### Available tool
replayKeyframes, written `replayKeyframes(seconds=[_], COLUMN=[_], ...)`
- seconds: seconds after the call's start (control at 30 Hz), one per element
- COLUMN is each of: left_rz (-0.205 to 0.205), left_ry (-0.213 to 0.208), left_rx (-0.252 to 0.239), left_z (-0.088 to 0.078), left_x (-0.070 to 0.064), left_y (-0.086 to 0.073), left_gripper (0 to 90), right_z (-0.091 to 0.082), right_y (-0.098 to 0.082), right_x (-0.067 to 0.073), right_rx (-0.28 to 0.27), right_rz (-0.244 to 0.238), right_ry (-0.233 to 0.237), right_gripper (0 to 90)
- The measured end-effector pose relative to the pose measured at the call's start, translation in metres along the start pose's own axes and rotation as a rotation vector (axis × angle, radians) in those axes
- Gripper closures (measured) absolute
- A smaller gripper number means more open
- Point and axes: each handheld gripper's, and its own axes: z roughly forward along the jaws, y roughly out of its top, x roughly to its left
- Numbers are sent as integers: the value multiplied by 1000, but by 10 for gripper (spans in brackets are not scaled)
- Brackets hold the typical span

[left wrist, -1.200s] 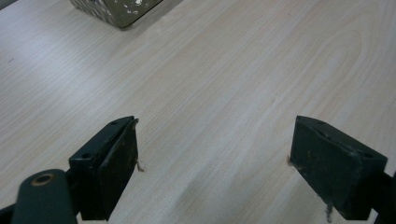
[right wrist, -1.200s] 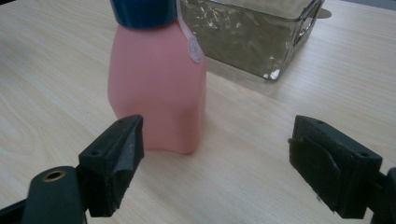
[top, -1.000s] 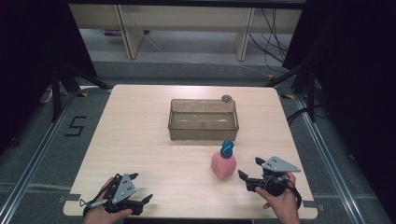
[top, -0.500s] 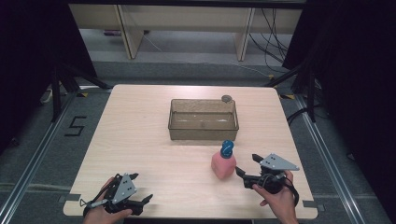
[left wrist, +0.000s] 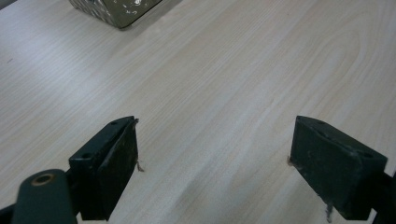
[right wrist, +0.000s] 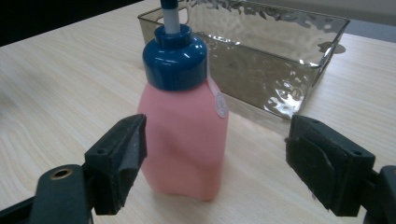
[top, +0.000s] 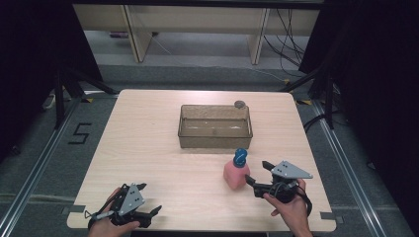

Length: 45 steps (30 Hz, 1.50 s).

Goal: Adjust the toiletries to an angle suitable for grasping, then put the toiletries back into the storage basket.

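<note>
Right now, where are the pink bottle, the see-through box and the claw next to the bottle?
pink bottle point(right wrist: 184, 140), right gripper view, its pink body.
see-through box point(top: 215, 140), high view, its front wall.
right claw point(top: 258, 175), high view, between its fingertips.

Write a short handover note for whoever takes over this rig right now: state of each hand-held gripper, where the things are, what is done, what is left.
Left hand-held gripper: open, nothing between its jaws, low over the table's near left corner.
Right hand-held gripper: jaws have just been closing but stand apart from the pink bottle, which is partly between them, nearer the left jaw.
Pink bottle: upright on the table with its blue cap on, just in front of the clear bin.
Done: right gripper brought up to the bottle.
Left: grip the bottle; likely lift it toward the bin.
</note>
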Motion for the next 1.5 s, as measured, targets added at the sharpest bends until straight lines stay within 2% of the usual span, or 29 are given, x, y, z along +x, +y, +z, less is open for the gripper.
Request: replayKeyframes(seconds=[0.03,0.07,0.13,0.17,0.2,0.3,0.37,0.4,0.47,0.63,0.67,0.73,0.77,0.8,0.83,0.87,0.9,0.93,1.0,1.1,1.13,1.17,1.2,1.27,1.3,1.33,1.37,1.43,1.5], left_rz=[-5,-2,-3,-3,-6,2,13,-12,-19,-12,-7,-10,-9,-9,-2,18,-16,-10,0,4,19,7,-16,-27,45,5,-12,-12,-9], left_ry=[0,9,19,19,22,12,10,11,10,7,12,10,12,12,9,3,8,12,12,-2,-5,-2,9,6,4,7,4,7,9], left_rx=[-3,-7,-6,-6,-6,9,3,-7,-10,3,-3,10,6,9,14,27,6,7,11,15,27,21,6,-4,49,18,11,7,5], left_z=[0,1,1,1,2,1,1,2,3,3,4,5,6,6,6,5,6,6,6,6,5,6,7,8,4,6,6,6,6], left_x=[0,-1,-1,-1,0,1,0,-2,-2,1,1,1,1,1,2,3,1,1,2,1,2,2,0,1,5,2,1,1,1], left_y=[0,0,-1,-1,-1,-1,0,0,0,2,2,2,1,1,0,1,1,1,1,1,1,1,1,0,1,0,1,1,0], left_gripper=[148,148,148,148,148,148,148,148,148,148,148,148,149,148,148,148,148,148,148,148,148,148,148,148,148,148,148,148,148], right_z=[1,2,3,2,3,3,3,4,3,6,7,9,10,10,11,11,12,12,15,15,16,18,17,16,18,18,19,21,21], right_y=[0,0,1,1,2,3,5,5,6,8,9,10,10,12,12,13,13,13,14,16,16,16,17,18,19,19,19,20,20], right_x=[2,1,2,5,2,4,3,2,3,4,6,5,7,6,6,6,7,8,7,9,10,9,9,12,9,9,10,8,10], right_rx=[0,-9,-5,13,2,5,-4,-15,-11,-14,-10,-23,-32,-32,-31,-28,-21,-16,-36,-17,-23,-29,-21,-19,-24,-30,-22,-31,-25], right_rz=[14,-5,-6,30,-6,17,3,-8,14,-8,14,-15,6,-10,-13,-14,-7,4,-13,-6,-1,-12,-25,5,-18,-17,4,-17,-1], right_ry=[3,4,11,13,12,21,22,13,21,28,33,32,35,42,53,41,43,50,45,50,52,65,46,54,61,53,51,50,53], right_gripper=[214,214,214,214,214,214,214,214,213,209,209,209,209,209,209,209,209,209,208,208,208,208,208,208,208,207,207,207,207])
